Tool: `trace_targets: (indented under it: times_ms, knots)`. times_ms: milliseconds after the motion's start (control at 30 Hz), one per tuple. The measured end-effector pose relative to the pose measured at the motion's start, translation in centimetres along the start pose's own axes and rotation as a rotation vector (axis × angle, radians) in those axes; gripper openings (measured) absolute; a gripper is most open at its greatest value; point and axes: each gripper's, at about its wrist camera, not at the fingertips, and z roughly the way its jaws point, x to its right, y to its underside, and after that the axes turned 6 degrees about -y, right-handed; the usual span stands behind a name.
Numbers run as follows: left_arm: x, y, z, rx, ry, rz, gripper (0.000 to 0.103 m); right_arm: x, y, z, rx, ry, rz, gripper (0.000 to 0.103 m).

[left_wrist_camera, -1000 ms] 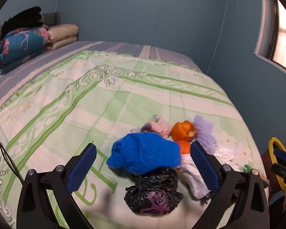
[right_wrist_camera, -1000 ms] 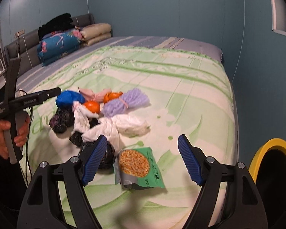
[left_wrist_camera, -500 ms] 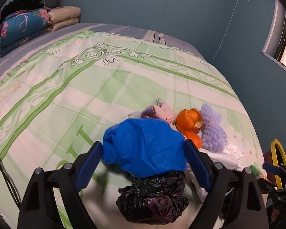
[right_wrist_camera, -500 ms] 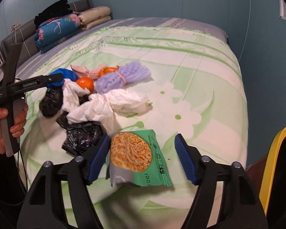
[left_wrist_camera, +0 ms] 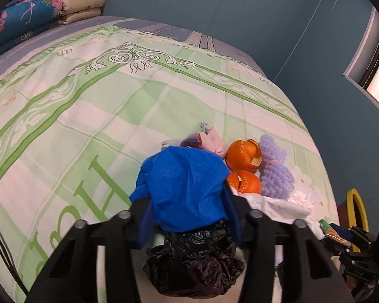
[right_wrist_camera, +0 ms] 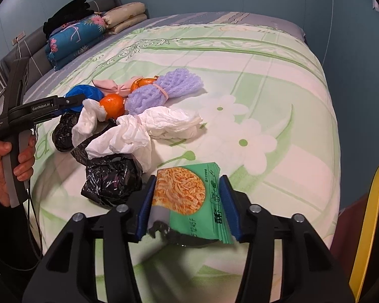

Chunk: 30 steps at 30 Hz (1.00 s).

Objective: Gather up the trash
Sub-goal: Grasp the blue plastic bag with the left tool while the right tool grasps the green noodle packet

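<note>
A second earlier both tools hung wide above the bed [left_wrist_camera: 93, 116]. Since then the left gripper [left_wrist_camera: 187, 217] had dropped, and its jaws were closing on the blue bag [left_wrist_camera: 184, 186], pads against its sides. The right gripper [right_wrist_camera: 187, 204] was closing likewise on the green snack packet [right_wrist_camera: 189, 197] near the bed's edge. The blue bag hid most of the black bag [left_wrist_camera: 192, 265] under it. The packet's torn lower end sat behind the fingers, hard to read.
</note>
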Motion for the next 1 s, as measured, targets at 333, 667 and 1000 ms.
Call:
trace_targets:
  times_ms: [333,667,1000]
  knots:
    - [-0.8,-0.3,-1.4,0.005,0.109,-0.055,0.022,0.1,-0.1,-0.3,-0.002,0.002,0.009,0.039]
    - [-1.7,-0.6,-3.2,0.050,0.178,-0.107,0.008,0.1,-0.4,-0.8,0.020,0.013,0.009,0.034]
    - [-1.6,-0.8,-6.1,0.134,0.198,-0.101,0.007,-0.4,-0.9,-3.3,0.094,-0.001,-0.002,0.033]
